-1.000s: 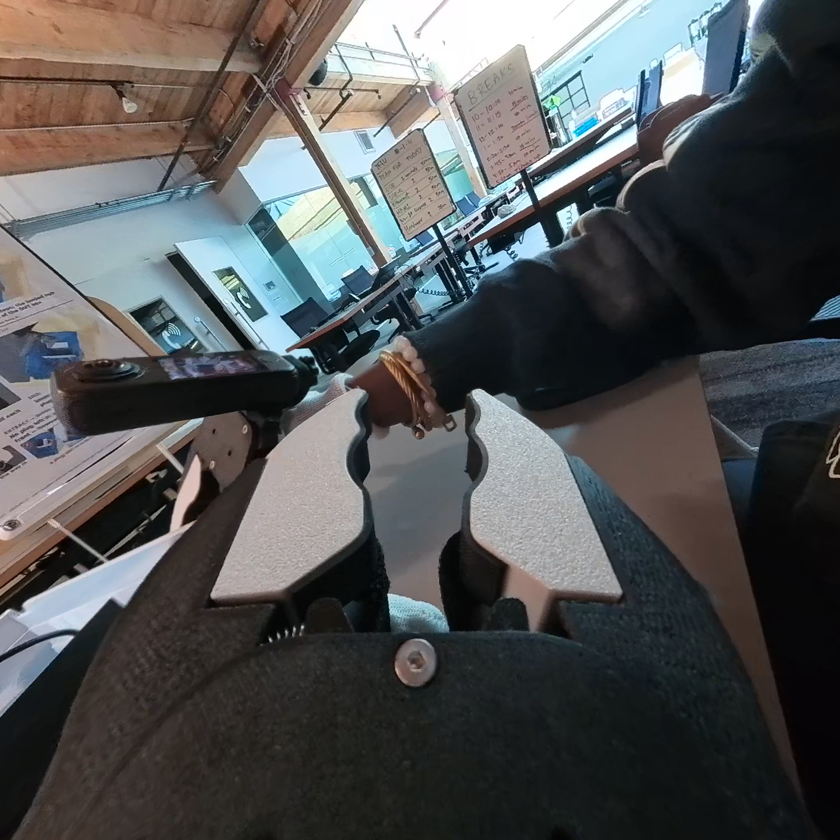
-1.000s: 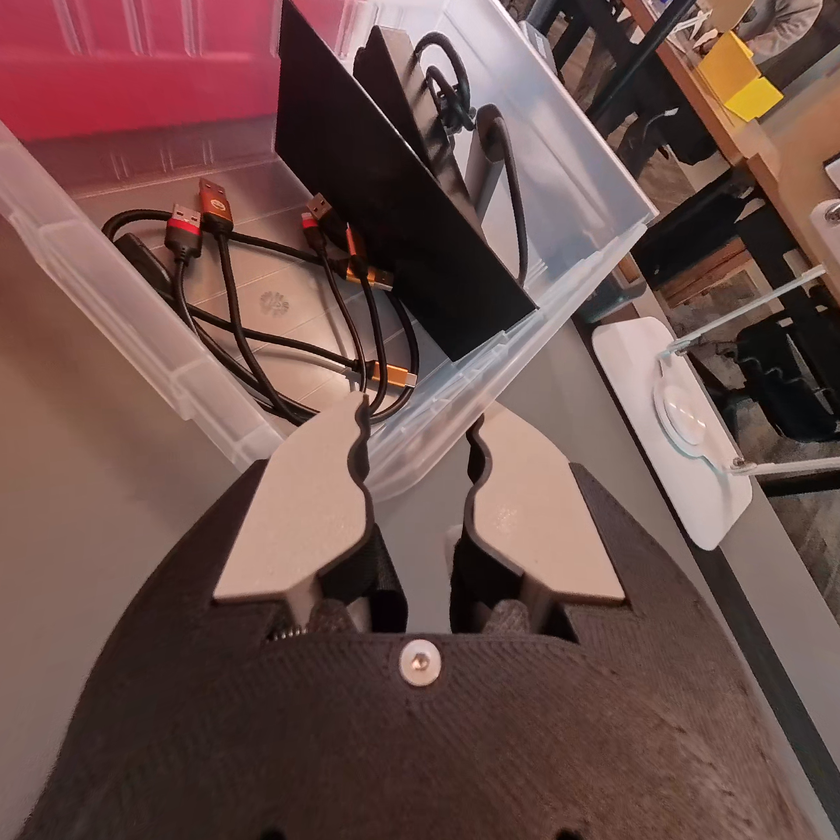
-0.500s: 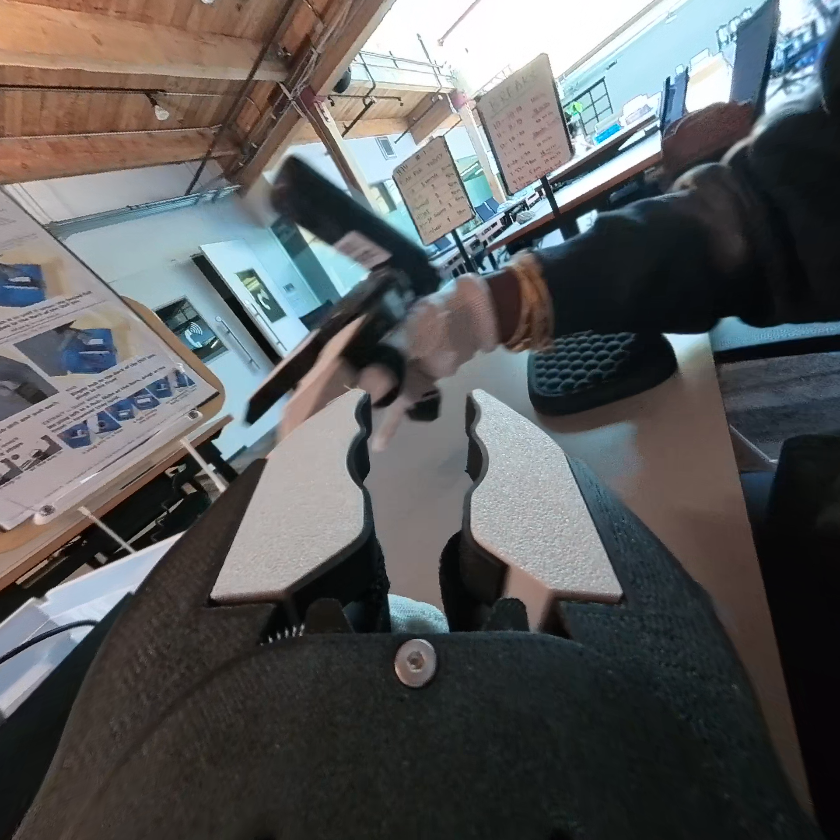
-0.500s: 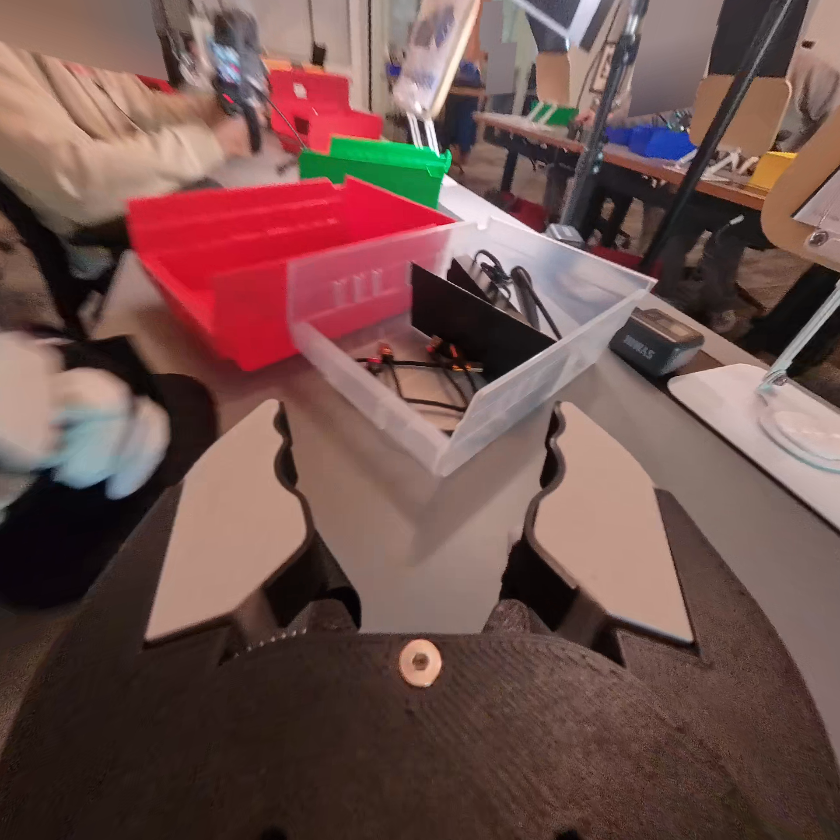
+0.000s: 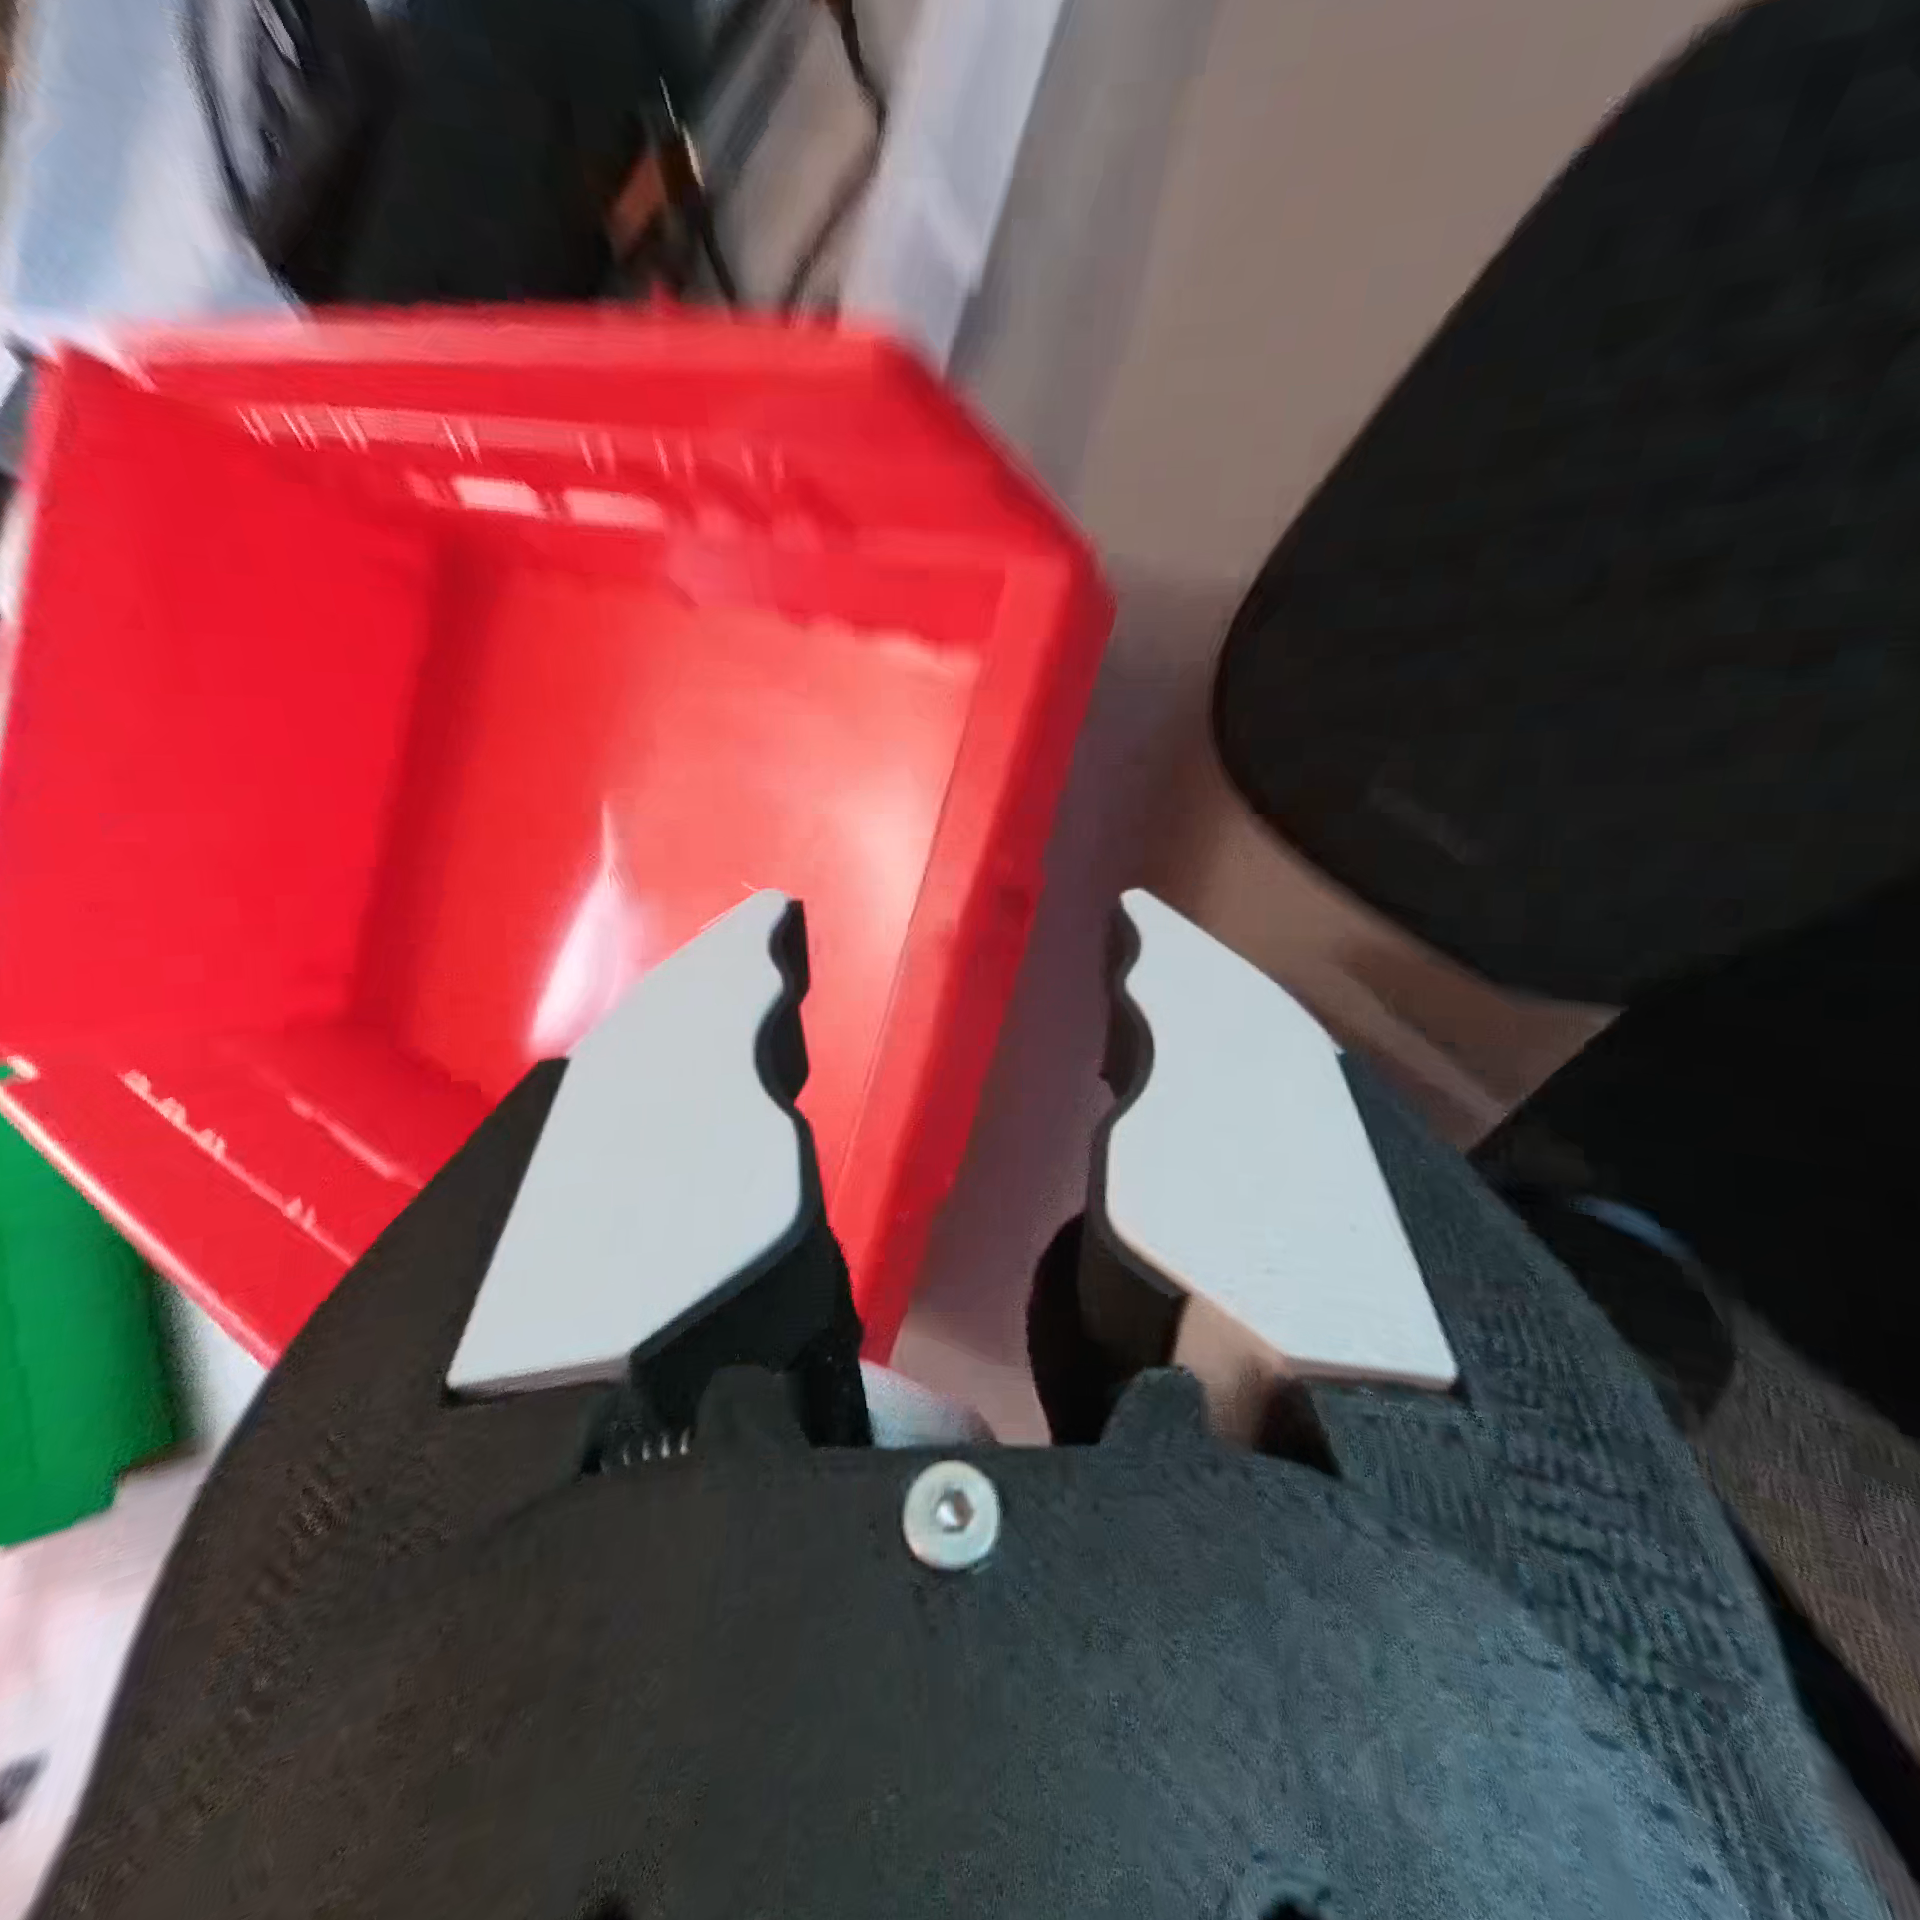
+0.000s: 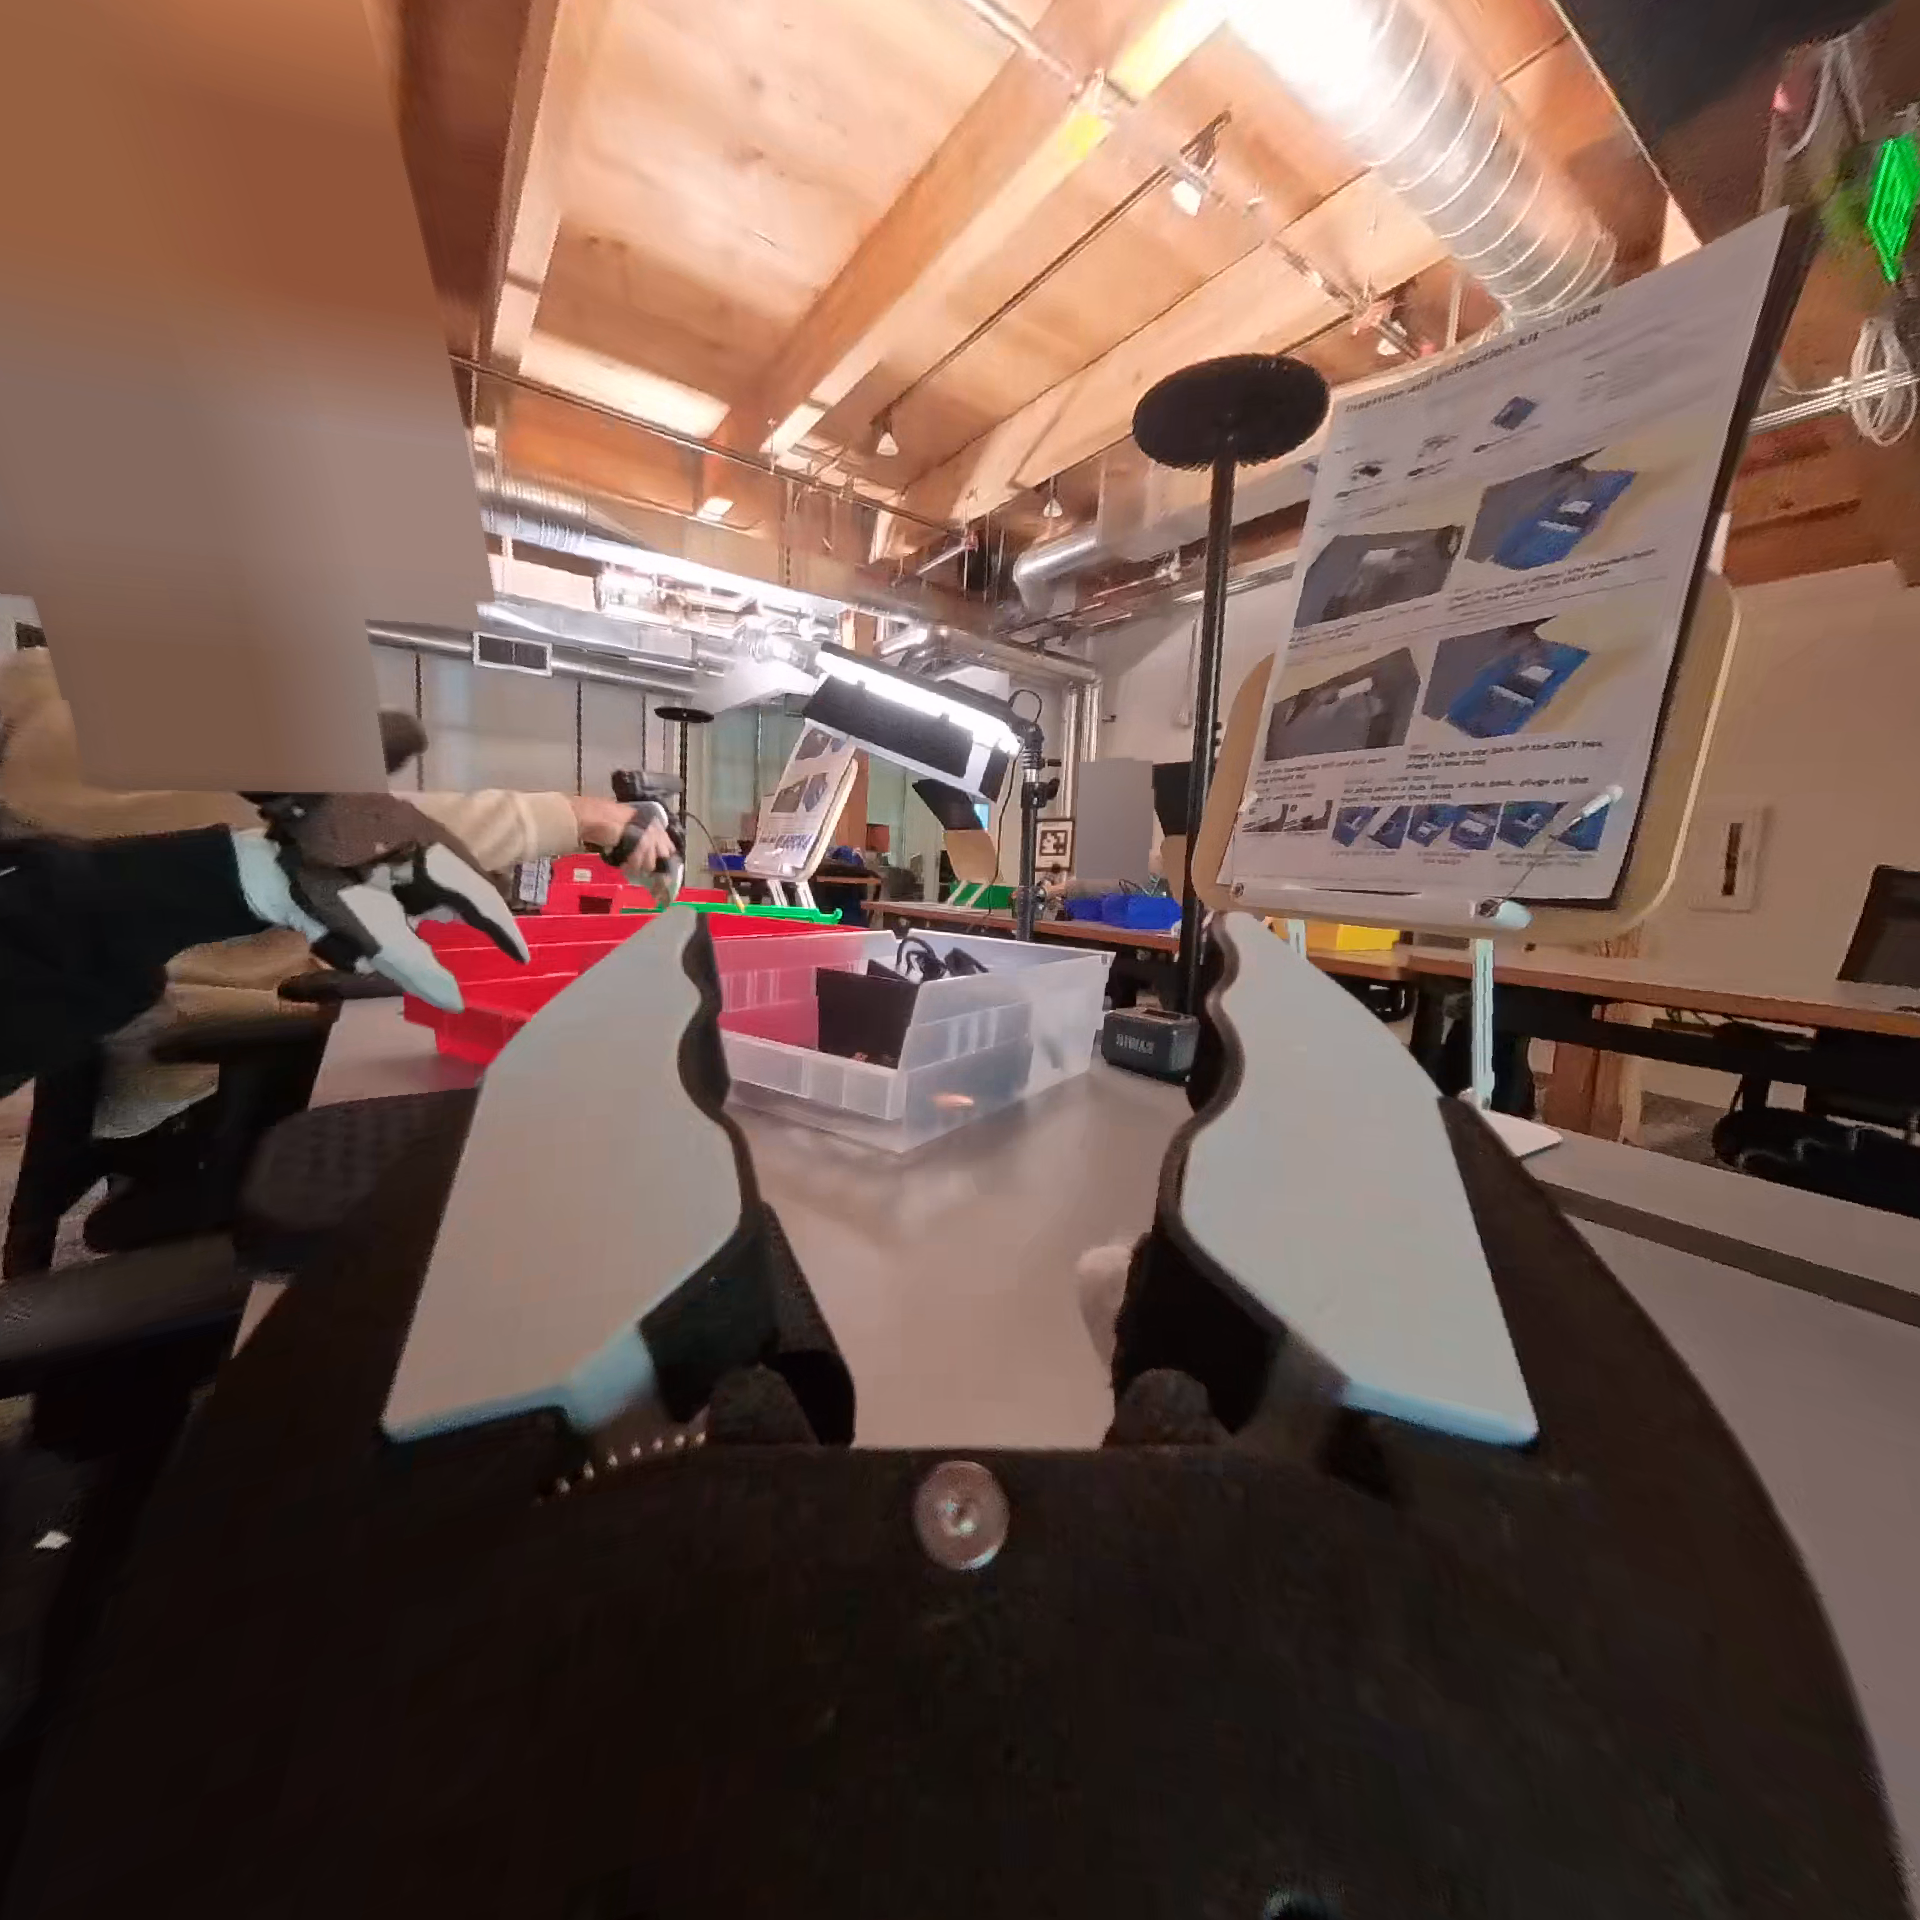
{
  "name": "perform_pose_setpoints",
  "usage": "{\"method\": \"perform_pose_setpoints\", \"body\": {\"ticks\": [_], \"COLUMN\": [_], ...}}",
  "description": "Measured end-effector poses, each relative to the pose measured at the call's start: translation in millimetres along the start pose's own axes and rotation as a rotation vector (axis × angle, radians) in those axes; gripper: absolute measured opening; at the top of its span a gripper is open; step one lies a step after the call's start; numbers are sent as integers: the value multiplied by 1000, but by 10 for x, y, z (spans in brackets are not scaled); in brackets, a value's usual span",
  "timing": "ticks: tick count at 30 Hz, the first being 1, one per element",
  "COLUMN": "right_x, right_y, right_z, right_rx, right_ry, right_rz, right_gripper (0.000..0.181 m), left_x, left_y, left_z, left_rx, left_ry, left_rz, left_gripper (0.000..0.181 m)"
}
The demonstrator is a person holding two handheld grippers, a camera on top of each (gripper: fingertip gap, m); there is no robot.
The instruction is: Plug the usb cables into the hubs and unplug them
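Looking down, left wrist view: left gripper (image 5: 956,925), fingers apart, grasping nothing, above a motion-blurred red bin (image 5: 499,748); contents unreadable. Right wrist view: right gripper (image 6: 956,951), fingers spread wide, empty; clear bin (image 6: 997,1023) on the grey table (image 6: 966,1247) ahead, black usb cables (image 6: 930,958) inside, mostly hidden by a black divider (image 6: 862,1013).

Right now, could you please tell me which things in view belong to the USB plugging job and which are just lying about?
For the job:
- clear bin holding black cables and a black divider
- left claw, open and empty
- right claw, open and empty

Lying about:
- red bin
- green bin
- instruction board
- small grey box
- black stand
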State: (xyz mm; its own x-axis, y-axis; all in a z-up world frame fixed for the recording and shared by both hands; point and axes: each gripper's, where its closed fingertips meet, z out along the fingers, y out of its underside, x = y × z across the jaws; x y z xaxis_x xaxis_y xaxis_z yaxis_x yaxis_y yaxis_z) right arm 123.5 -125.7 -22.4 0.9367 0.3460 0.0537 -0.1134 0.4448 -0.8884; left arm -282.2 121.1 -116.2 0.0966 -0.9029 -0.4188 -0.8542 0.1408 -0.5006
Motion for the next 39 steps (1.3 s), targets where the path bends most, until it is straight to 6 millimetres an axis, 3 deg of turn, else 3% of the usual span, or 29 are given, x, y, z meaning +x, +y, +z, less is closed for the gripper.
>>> {"method": "perform_pose_setpoints", "body": {"ticks": [3,7,11,15,19,26,29,33,36,39], "right_x": [-105,-147,-70,-87,-97,-75,-82,-90,-94,-105], "right_y": [68,94,39,61,69,64,70,78,86,87], "right_z": [46,59,34,41,45,43,46,49,51,49], "right_rx": [-48,-58,-20,-30,-34,-29,-32,-36,-39,-39], "right_ry": [-49,-61,-31,-39,-41,-32,-33,-35,-36,-37], "right_rz": [-50,-82,-42,-52,-62,-51,-58,-65,-68,-78], "right_gripper": [89,89,87,85,83,81,80,79,79,78], "left_x": [-93,-171,-120,-156,-249,-400,-528,-670,-695,-603], "left_y": [406,572,533,548,538,533,382,22,-340,-777], "left_z": [181,422,493,509,493,220,13,-286,-449,-467], "left_rx": [-200,-290,-257,-249,-331,-449,-425,-340,-295,-230], "left_ry": [-9,9,80,77,-156,-485,-589,-709,-793,-812], "left_rz": [82,150,177,193,312,425,403,349,387,454], "left_gripper": [60,58,32,31,30,30,30,29,29,29]}}
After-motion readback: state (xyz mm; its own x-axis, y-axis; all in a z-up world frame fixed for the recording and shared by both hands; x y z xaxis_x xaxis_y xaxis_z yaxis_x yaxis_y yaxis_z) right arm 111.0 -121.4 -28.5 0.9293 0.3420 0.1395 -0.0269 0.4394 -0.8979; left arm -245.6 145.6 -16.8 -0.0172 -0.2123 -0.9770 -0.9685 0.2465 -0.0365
